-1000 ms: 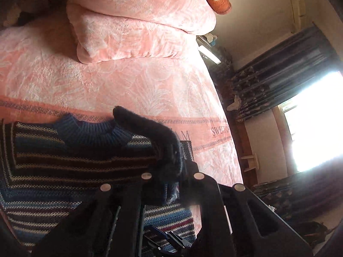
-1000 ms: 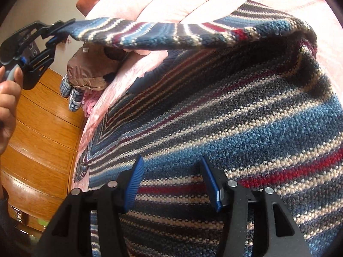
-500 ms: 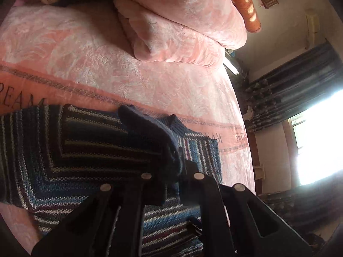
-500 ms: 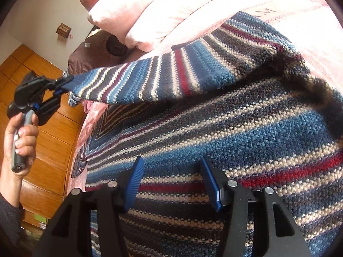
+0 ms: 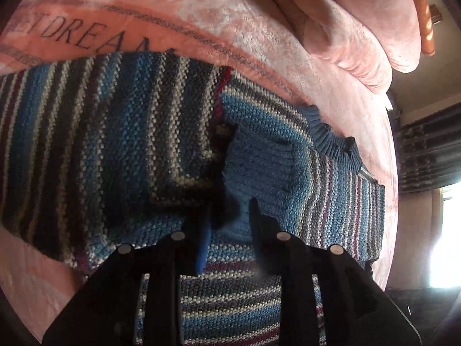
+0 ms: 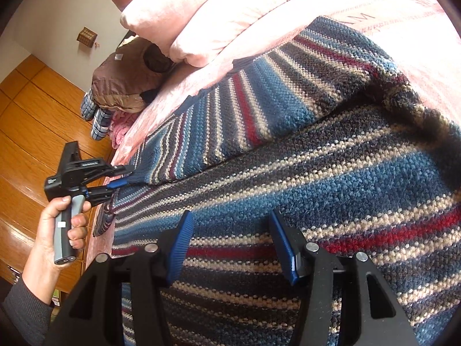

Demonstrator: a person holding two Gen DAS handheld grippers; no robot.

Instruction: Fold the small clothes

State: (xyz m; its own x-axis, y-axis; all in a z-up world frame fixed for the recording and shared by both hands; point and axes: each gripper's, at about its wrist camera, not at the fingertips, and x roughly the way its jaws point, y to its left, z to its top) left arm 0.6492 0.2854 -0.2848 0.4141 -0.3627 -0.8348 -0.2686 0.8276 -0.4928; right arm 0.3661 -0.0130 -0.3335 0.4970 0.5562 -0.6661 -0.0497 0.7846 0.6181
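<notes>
I am looking across a pink bedspread (image 5: 259, 37) printed with dark lettering, and it is carrying everything else in view. A folded pink quilt (image 6: 219, 20) is lying at the far end of it, with a brown padded garment (image 6: 121, 86) sitting beside that near the wooden wardrobe doors (image 6: 31, 132). The striped knit sweater (image 6: 331, 190) is lying spread on the bedspread and filling most of both views, its ribbed blue collar (image 5: 334, 141) showing at the far edge. One sleeve (image 6: 259, 106) is lying folded diagonally across the body. The blue ribbed cuff (image 5: 259, 167) of that sleeve is resting on the chest, right in front of my left gripper (image 5: 229, 210). That gripper's jaws are standing slightly apart around the cuff's end — I cannot tell whether they are gripping it. A hand (image 6: 57, 230) is wrapping the left gripper's handle at the bed's edge. My right gripper (image 6: 230, 230) is hovering over the sweater's lower body — jaws wide apart, holding nothing
</notes>
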